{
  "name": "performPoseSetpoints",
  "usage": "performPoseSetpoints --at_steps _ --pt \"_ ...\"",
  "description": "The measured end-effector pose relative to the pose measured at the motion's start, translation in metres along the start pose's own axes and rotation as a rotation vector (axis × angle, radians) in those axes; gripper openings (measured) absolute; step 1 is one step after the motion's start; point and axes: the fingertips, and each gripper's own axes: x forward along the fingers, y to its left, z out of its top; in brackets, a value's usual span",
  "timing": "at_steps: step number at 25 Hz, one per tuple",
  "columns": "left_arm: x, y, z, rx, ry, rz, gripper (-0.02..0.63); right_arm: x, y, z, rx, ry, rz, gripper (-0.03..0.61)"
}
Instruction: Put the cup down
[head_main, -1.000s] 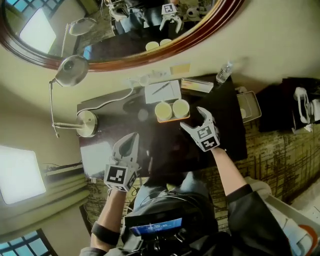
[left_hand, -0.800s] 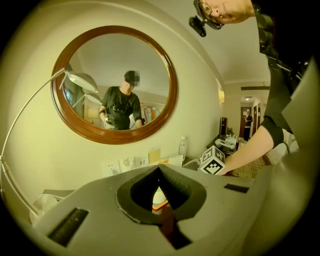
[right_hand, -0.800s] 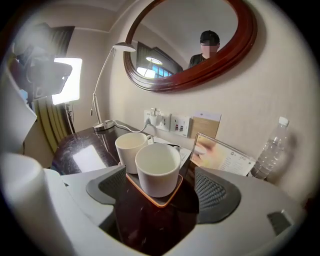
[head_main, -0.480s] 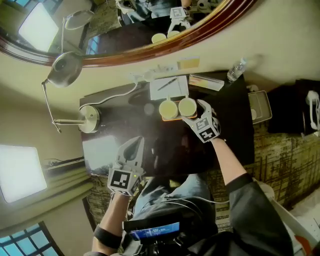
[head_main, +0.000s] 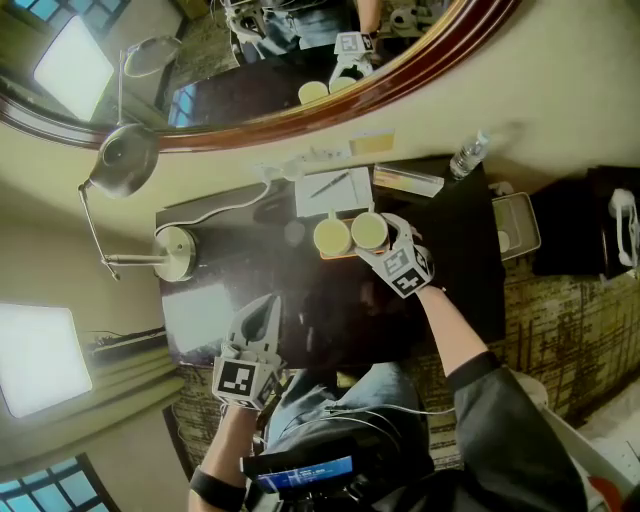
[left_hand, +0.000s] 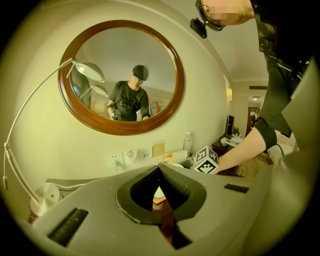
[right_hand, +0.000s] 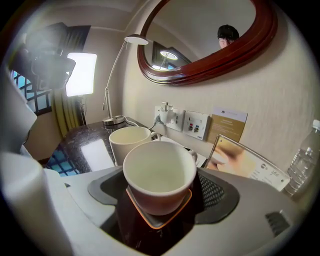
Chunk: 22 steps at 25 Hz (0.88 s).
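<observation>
The white cup (right_hand: 159, 175) stands upright on an orange-edged coaster (right_hand: 159, 216), just right of the second cup (right_hand: 129, 142), with its handle turned toward the wall. It lies straight ahead of the right gripper (head_main: 378, 240), between the jaws, which are spread wide on either side; no pad visibly presses on it. The right hand is much the nearer. The left gripper (head_main: 268, 302) is closed on nothing, well back from the second cup at the desk's near edge. A second ago the right gripper hung short of the second cup; it has come forward, its jaws just narrowing slightly.
</observation>
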Motion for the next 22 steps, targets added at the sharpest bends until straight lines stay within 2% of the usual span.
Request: performPoseSetpoints --at_steps 14,22 --pt "-0.009 0.009 -0.010 -0.010 0.008 0.025 0.005 -0.006 0.001 0.013 -0.016 -0.041 -0.010 0.420" --pt "-0.012 0.003 -0.011 -0.022 -0.009 0.004 0.005 -0.034 0.002 0.017 -0.016 -0.046 -0.040 0.420"
